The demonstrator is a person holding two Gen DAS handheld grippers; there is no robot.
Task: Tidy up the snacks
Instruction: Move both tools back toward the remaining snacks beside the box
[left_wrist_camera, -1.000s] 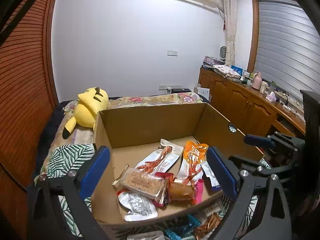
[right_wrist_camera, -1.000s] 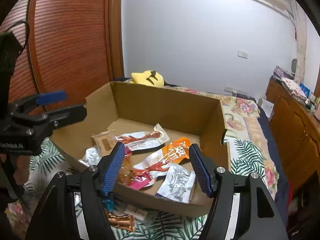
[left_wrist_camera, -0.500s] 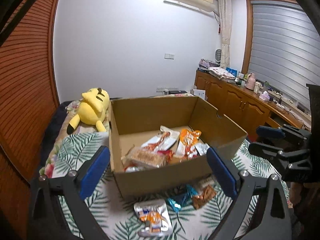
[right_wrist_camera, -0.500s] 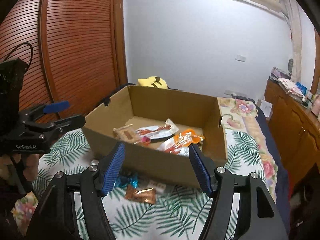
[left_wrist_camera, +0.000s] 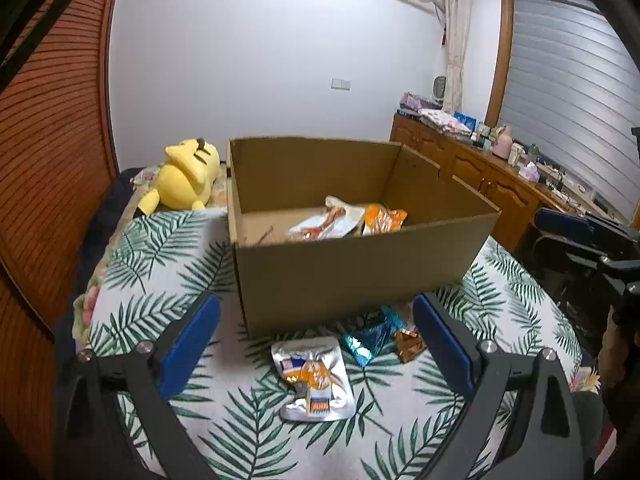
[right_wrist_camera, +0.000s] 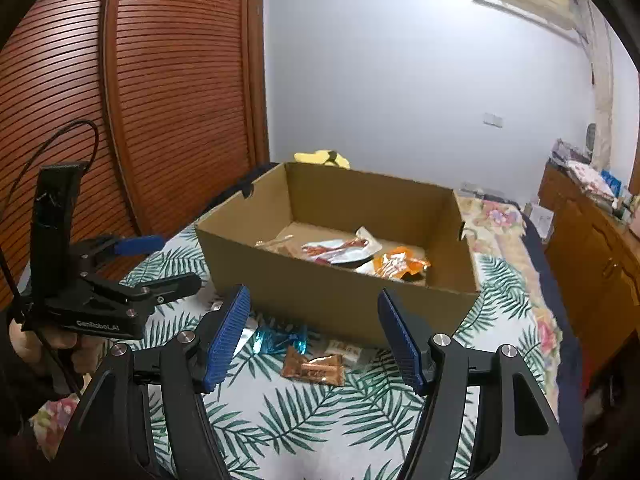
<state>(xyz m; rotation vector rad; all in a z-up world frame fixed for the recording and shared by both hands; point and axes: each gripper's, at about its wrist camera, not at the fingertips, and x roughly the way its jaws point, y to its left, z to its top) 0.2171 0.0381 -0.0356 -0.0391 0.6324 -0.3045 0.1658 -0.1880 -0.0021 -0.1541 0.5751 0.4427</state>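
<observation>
An open cardboard box [left_wrist_camera: 360,272] stands on a leaf-print cloth; inside lie a white-and-red pack [left_wrist_camera: 324,222] and an orange pack [left_wrist_camera: 384,218]. In front of the box lie a silver pouch [left_wrist_camera: 314,376], a blue wrapper [left_wrist_camera: 368,336] and a brown wrapper [left_wrist_camera: 408,344]. My left gripper [left_wrist_camera: 316,344] hangs open above the silver pouch, holding nothing. In the right wrist view the box [right_wrist_camera: 340,300] is ahead, and my right gripper [right_wrist_camera: 316,336] stands open and empty above the brown wrapper [right_wrist_camera: 314,368] and blue wrapper [right_wrist_camera: 280,338]. The left gripper [right_wrist_camera: 160,264] shows at the left, held by a hand.
A yellow plush toy [left_wrist_camera: 186,178] lies behind the box at the left. A slatted wooden door [right_wrist_camera: 160,100] runs along the left side. Wooden cabinets [left_wrist_camera: 480,176] with clutter on top line the right wall. A small pale pack [right_wrist_camera: 344,350] lies against the box front.
Both grippers have drawn back from over the box toward me. The box now sits farther off, and the loose snacks in front of it have come into view.
</observation>
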